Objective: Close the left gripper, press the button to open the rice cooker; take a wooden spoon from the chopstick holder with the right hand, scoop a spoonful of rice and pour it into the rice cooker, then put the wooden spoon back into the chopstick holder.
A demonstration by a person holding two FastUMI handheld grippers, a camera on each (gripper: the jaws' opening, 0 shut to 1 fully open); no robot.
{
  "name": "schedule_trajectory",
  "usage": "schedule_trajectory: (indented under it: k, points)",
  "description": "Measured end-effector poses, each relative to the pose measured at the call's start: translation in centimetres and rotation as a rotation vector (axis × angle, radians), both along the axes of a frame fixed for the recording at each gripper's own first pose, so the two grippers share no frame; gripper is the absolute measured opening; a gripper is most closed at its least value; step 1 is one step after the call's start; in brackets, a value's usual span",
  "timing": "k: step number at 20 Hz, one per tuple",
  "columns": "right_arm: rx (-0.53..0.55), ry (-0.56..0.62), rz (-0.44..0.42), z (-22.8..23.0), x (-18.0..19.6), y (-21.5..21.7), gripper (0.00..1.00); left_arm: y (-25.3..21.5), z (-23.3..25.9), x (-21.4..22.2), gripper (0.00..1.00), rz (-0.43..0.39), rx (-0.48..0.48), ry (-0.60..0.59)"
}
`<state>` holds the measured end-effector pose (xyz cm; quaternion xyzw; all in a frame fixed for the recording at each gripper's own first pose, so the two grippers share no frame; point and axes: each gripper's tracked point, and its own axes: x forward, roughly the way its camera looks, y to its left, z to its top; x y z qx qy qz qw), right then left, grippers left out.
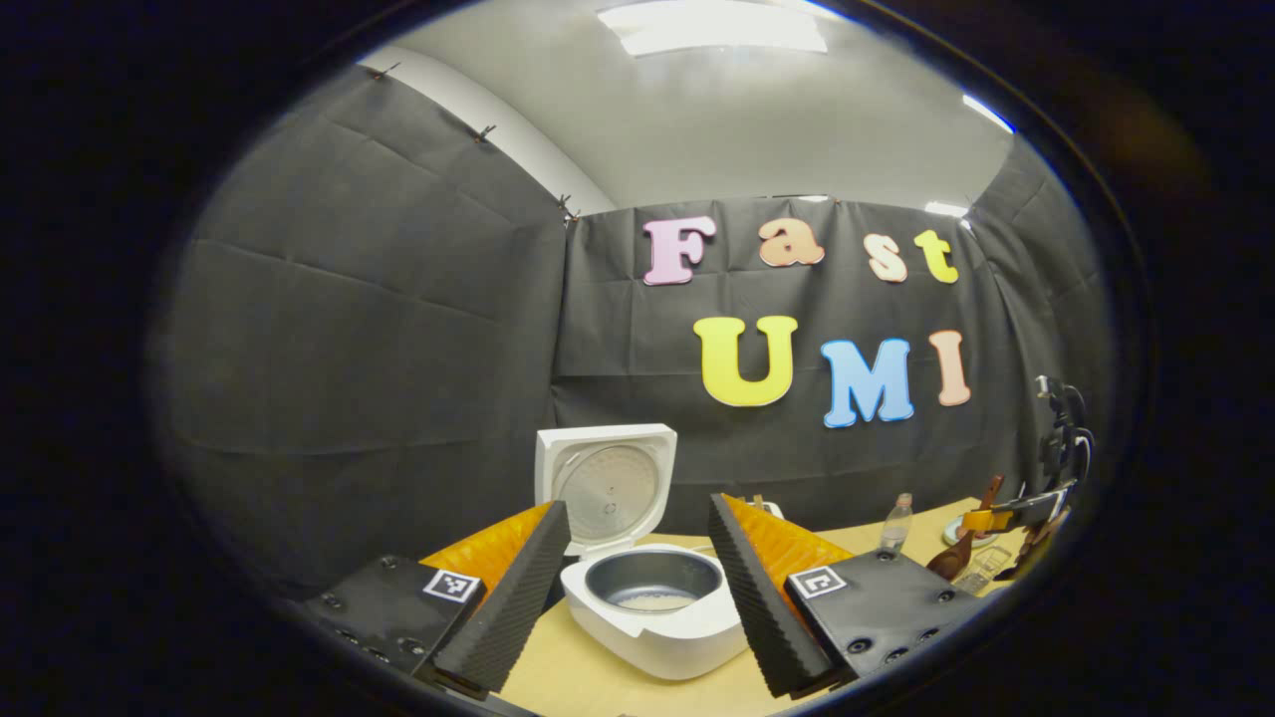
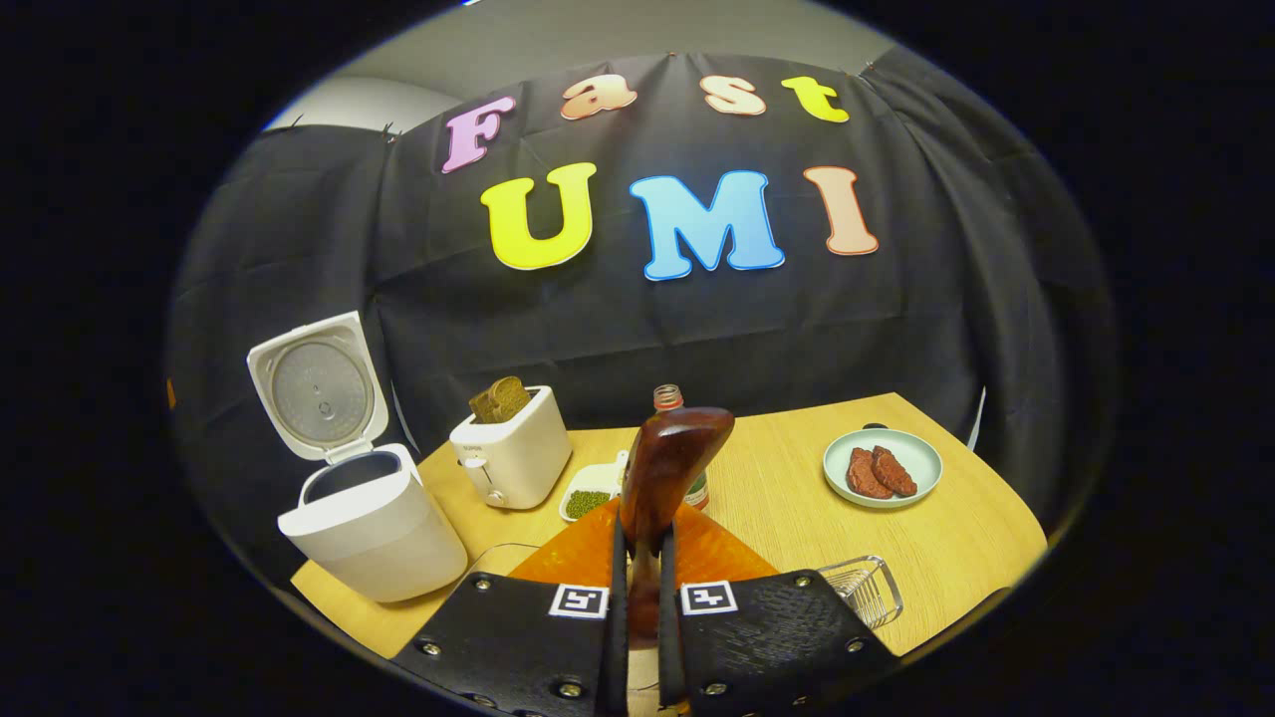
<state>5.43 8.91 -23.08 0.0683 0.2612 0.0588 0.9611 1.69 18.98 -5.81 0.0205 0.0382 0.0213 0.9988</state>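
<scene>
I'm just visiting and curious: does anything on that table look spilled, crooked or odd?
Nothing looks spilled or damaged. The rice cooker stands with its lid up, the toaster holds bread, and the wooden spoon is clamped in the right gripper.

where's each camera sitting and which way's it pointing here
Left gripper view: rides the left gripper, low over the table, facing the open rice cooker between its own spread fingers; the right gripper shows far right.
Right gripper view: rides the right gripper, higher up, facing across the table to the toaster and plate; its fingers clamp the wooden spoon.
Shared: the rice cooker with its lid up, the bottle, the table.
</scene>
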Motion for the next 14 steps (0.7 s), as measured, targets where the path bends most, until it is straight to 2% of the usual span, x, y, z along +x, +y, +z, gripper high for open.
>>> schedule_trajectory:
  k: [4,6,8,14]
  points:
    - [-0.114,0.007,0.041,-3.1,0.6,1.7,0.12,2.0,-1.3,0.0,0.99,0.019,-0.004,0.028]
    - [-0.183,0.005,0.055,-4.4,0.9,2.1,0.12,2.8,-2.0,0.1,0.94,0.027,-0.002,0.042]
    - [-0.245,0.002,0.076,-5.5,1.4,2.6,0.12,3.2,-2.5,0.2,0.97,0.033,0.006,0.051]
    - [-0.275,0.024,0.126,-8.2,0.7,5.5,0.12,3.4,-3.0,0.6,0.97,0.037,0.009,0.057]
